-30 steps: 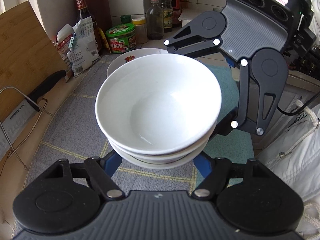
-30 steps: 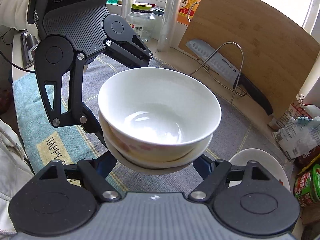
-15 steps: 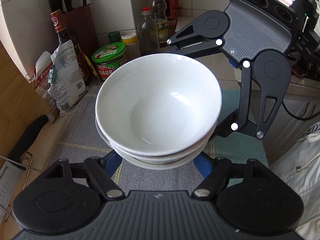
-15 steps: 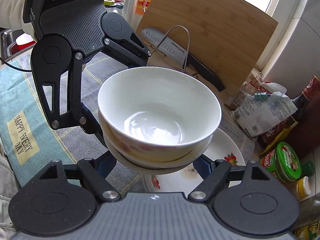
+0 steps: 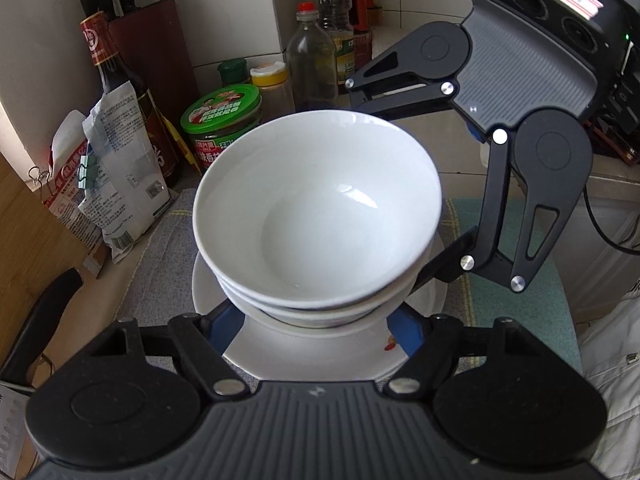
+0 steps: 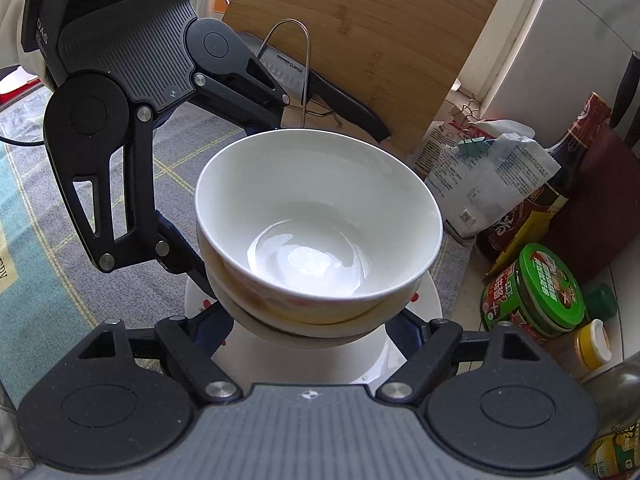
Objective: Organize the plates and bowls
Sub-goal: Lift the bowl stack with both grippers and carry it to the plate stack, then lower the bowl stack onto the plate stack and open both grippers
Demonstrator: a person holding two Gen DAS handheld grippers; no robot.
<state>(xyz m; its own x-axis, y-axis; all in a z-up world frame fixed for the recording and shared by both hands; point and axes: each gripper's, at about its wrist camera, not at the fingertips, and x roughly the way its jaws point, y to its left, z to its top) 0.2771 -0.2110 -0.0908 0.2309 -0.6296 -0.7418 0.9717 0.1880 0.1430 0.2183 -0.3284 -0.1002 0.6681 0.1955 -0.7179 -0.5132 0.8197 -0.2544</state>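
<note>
A stack of white bowls [image 5: 316, 216] fills the middle of both views, also in the right wrist view [image 6: 316, 224]. My left gripper [image 5: 316, 320] has its blue fingers closed against the stack's lower sides, and my right gripper [image 6: 316, 324] holds it from the opposite side. The stack hangs just above a white plate with small red marks [image 5: 304, 356], seen too in the right wrist view [image 6: 304, 360]. Whether the stack touches the plate is hidden. The fingertips are hidden under the bowls.
The plate lies on a grey checked mat [image 5: 160, 280]. A green-lidded jar [image 5: 220, 124], bottles, a soy sauce bottle [image 5: 120, 96] and clipped bags [image 5: 120, 168] crowd the back. A cutting board [image 6: 360, 40], knife and wire rack [image 6: 304, 72] stand beside.
Both grippers carried the bowl stack across the mat toward the jars; the red-marked plate, first beyond the stack, now lies directly beneath it.
</note>
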